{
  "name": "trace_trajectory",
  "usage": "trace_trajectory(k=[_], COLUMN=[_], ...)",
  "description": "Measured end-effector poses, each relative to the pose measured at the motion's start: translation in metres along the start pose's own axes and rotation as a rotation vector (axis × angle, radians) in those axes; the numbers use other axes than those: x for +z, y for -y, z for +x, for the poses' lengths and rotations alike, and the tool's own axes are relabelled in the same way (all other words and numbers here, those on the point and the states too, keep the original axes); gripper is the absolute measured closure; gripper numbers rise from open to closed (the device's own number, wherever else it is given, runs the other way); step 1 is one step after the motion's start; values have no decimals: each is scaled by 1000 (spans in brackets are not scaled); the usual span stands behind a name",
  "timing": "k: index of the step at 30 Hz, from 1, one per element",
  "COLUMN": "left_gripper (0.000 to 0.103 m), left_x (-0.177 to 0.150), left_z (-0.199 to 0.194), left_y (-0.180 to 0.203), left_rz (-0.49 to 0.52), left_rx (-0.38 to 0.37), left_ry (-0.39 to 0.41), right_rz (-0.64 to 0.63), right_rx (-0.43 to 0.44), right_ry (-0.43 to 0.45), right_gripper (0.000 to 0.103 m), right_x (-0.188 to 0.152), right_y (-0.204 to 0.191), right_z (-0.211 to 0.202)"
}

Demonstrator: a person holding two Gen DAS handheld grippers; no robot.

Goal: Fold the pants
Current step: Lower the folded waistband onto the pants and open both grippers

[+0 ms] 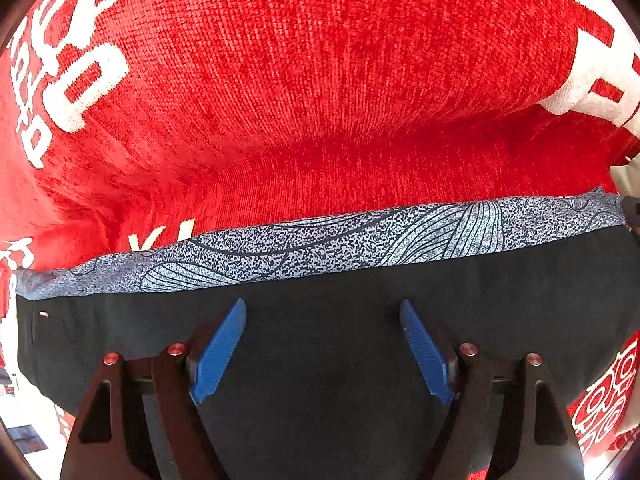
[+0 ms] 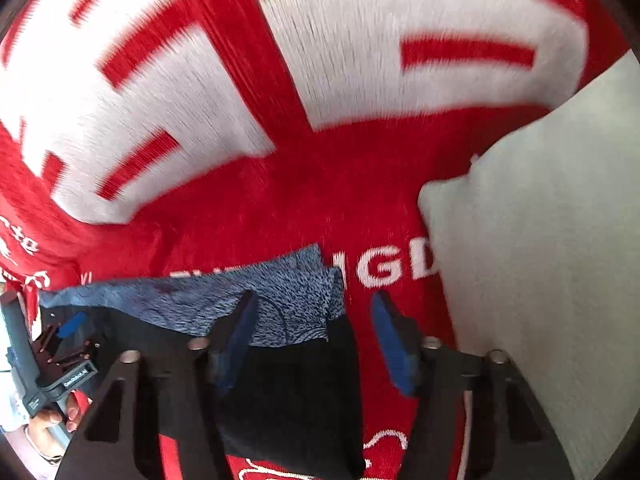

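Observation:
The pants [image 1: 320, 360] are dark navy with a speckled blue-grey patterned band [image 1: 320, 244] along the far edge. They lie flat on a red blanket [image 1: 320, 80]. My left gripper [image 1: 322, 312] is open, its blue fingers spread just above the dark cloth. In the right wrist view the pants' right end [image 2: 296, 360] and its speckled band [image 2: 280, 300] lie under my right gripper [image 2: 314, 304], which is open over the cloth's edge. The left gripper [image 2: 68, 332] shows at the far left there, held by a hand.
The red blanket carries large white lettering [image 2: 200, 100]. A pale grey pillow [image 2: 540, 240] lies to the right of the pants. The right wrist view is motion-blurred.

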State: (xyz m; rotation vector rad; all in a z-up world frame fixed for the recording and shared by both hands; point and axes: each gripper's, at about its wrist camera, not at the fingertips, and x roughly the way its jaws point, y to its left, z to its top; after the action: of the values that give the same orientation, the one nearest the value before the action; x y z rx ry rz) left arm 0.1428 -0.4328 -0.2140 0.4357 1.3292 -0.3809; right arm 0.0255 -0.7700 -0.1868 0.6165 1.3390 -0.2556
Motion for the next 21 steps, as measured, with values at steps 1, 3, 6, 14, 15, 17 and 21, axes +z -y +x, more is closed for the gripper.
trace_trajectory(k=[1,3,6,14,15,17,21], left_gripper=[22,22,22,22,22,22,22], left_x=[-1,-3,-3,-7,-8,-10,-14], left_z=[0,-6,-13,-14,-16,-15,-7], left_y=[2,11,21,22,23,26,28], left_rz=[1,4,10,9,8,12,3], left_rx=[3,7,5,9,3,1,3], left_ry=[1,2,5,14,17,15,3], right_rz=[19,39,27,45,27,-9,-110], right_rx=[35,52,4,-53,-39,-1,0], right_ry=[-20,-37,34,95,106,113,47], right_gripper=[71,99,100,80,80,80,59], right_x=[1,4,13,25,17,-1,-45], right_y=[4,9,13,23,18,7,-21], right_z=[8,17,5,-27,-32,-40,-22])
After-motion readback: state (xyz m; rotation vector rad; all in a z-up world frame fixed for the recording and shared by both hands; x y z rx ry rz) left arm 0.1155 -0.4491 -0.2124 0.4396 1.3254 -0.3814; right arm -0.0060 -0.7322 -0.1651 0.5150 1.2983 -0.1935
